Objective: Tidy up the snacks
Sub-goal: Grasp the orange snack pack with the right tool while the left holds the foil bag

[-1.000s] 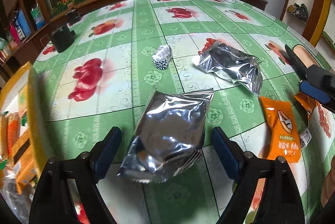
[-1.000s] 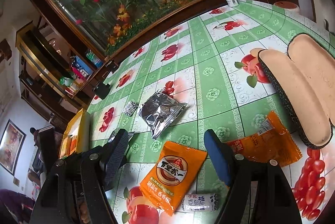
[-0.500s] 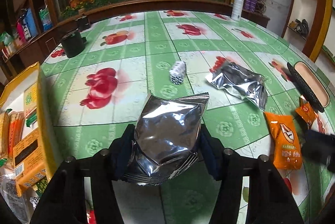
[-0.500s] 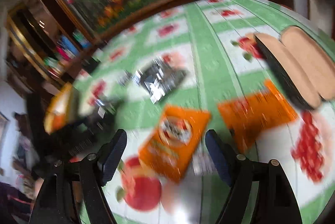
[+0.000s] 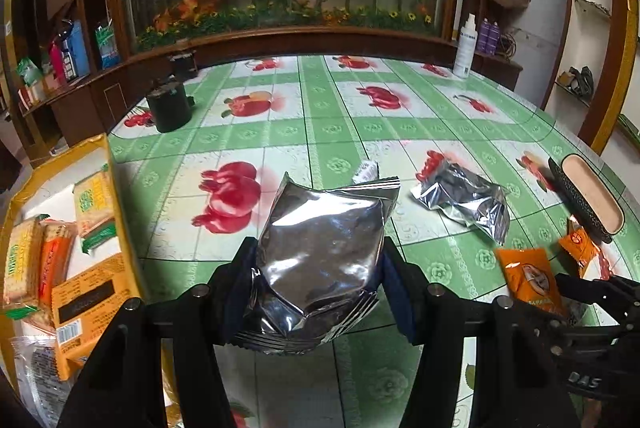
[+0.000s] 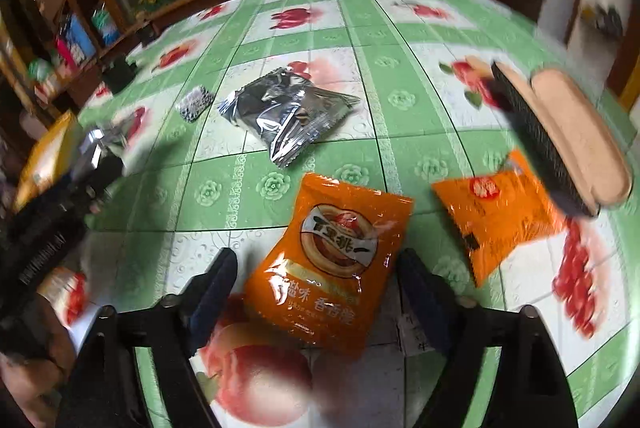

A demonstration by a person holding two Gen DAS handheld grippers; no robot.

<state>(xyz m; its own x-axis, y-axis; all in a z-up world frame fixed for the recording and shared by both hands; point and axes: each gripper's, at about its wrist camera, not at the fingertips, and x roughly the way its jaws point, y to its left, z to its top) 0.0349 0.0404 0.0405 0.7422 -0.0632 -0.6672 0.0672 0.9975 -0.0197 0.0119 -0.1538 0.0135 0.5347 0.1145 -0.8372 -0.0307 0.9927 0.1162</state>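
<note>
The left gripper (image 5: pixel 320 284) has its fingers clamped on the crinkled silver foil snack pouch (image 5: pixel 324 252), lifted clear of the surface (image 5: pixel 400 132); its long axis points away toward the far edge. Next, probably, it goes to the yellow box (image 5: pixel 120 228) at the left edge. The right gripper (image 6: pixel 316 288), fingers closing but not touching, straddles the flat orange snack packet (image 6: pixel 332 264), long axis running up toward the far right.

Glossy crinkled foil snack pouch (image 5: pixel 320 252)

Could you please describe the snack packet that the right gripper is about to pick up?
On the green tablecloth, look between the right gripper fingers. The orange packet there shows a round logo, unlike the plainer orange one beside it.
</note>
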